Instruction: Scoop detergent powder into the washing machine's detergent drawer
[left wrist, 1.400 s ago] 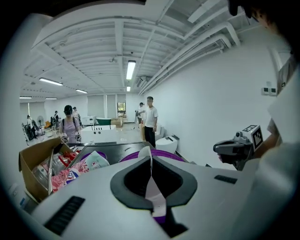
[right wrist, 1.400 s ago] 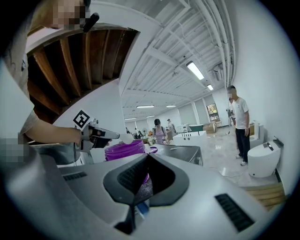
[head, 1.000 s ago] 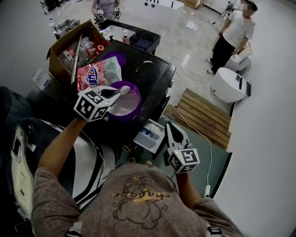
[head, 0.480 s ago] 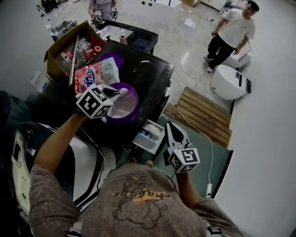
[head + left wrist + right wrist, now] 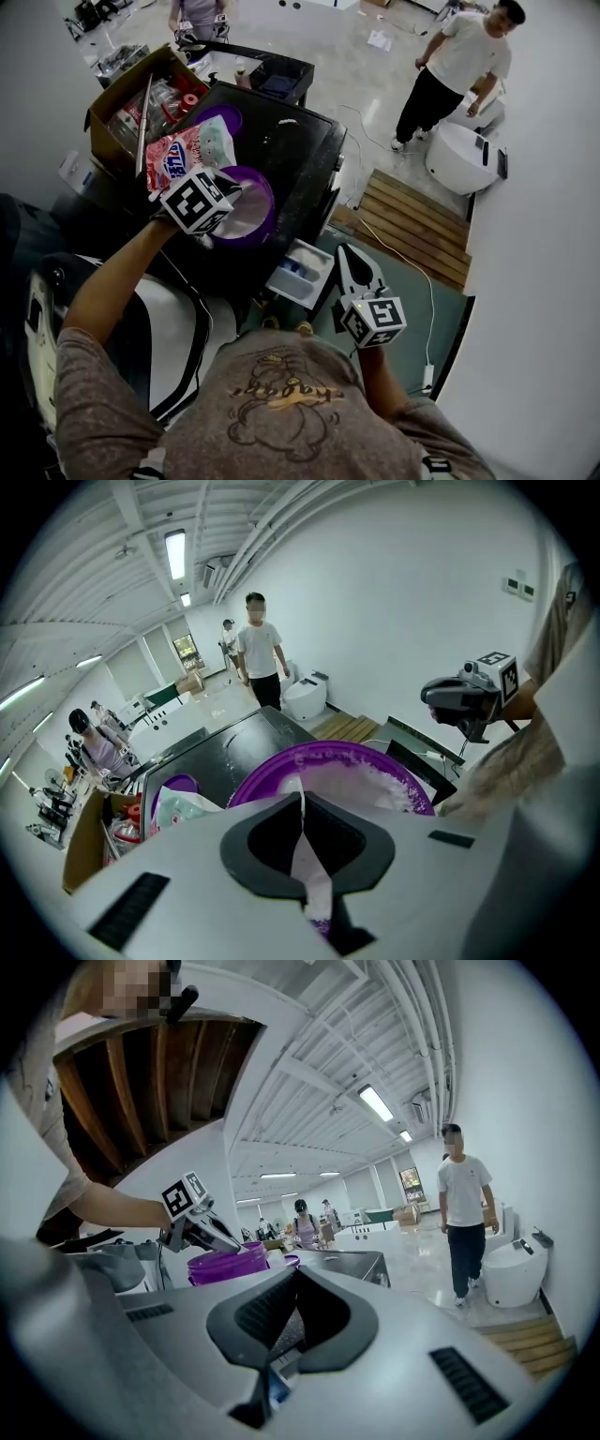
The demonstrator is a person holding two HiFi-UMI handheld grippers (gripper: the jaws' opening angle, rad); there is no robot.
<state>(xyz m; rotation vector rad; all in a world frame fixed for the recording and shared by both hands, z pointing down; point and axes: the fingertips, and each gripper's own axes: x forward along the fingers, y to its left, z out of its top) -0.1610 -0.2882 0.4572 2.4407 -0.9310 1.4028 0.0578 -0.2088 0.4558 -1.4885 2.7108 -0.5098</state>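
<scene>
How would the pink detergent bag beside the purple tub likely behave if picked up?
The pink detergent bag looks creased and slumped, so it would probably sag floppily. Its glossy film may slip between jaws. Lying flat, it seems partly emptied, so likely fairly light.

Head view steeply downward from above; gripper views low and close, level perhaps; purple tub (image 5: pixel 269 192) common to all.
</scene>
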